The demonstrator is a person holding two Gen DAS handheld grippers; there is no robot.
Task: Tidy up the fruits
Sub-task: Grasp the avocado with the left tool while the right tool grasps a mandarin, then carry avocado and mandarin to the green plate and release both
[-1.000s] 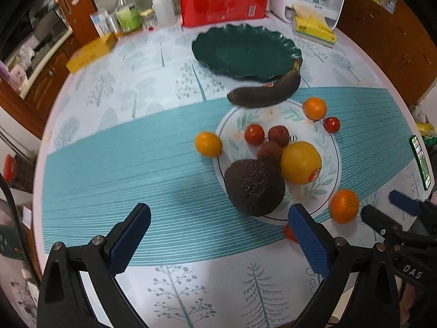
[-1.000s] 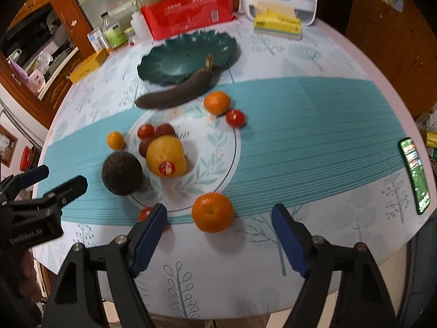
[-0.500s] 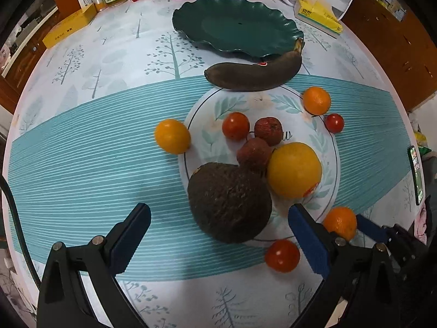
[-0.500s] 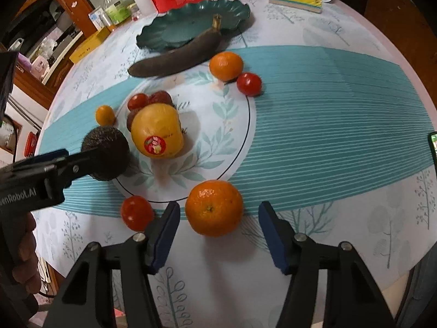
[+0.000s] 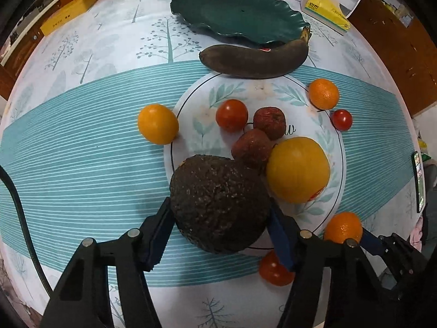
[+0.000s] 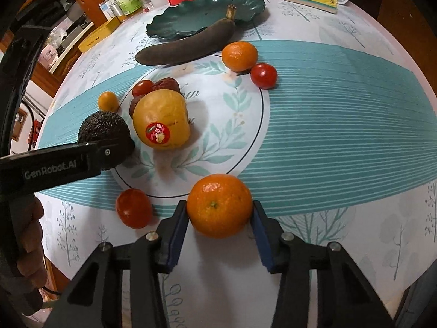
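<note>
Avocado (image 5: 218, 205) clamped between left gripper (image 5: 221, 227) fingers, just closed. Mandarin (image 6: 220, 205) likewise pinched by right gripper (image 6: 220, 222) fingers, resting on bench (image 6: 341, 109).

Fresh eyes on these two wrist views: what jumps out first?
The dark, bumpy avocado dominates the left wrist view, sitting on the near rim of the leaf-print plate with the left gripper just closing in against its sides. In the right wrist view, a bright orange tangerine sits on the tablecloth between the pads of the right gripper, which has also been closing. Behind lies a blackened banana against an empty green dish.
</note>
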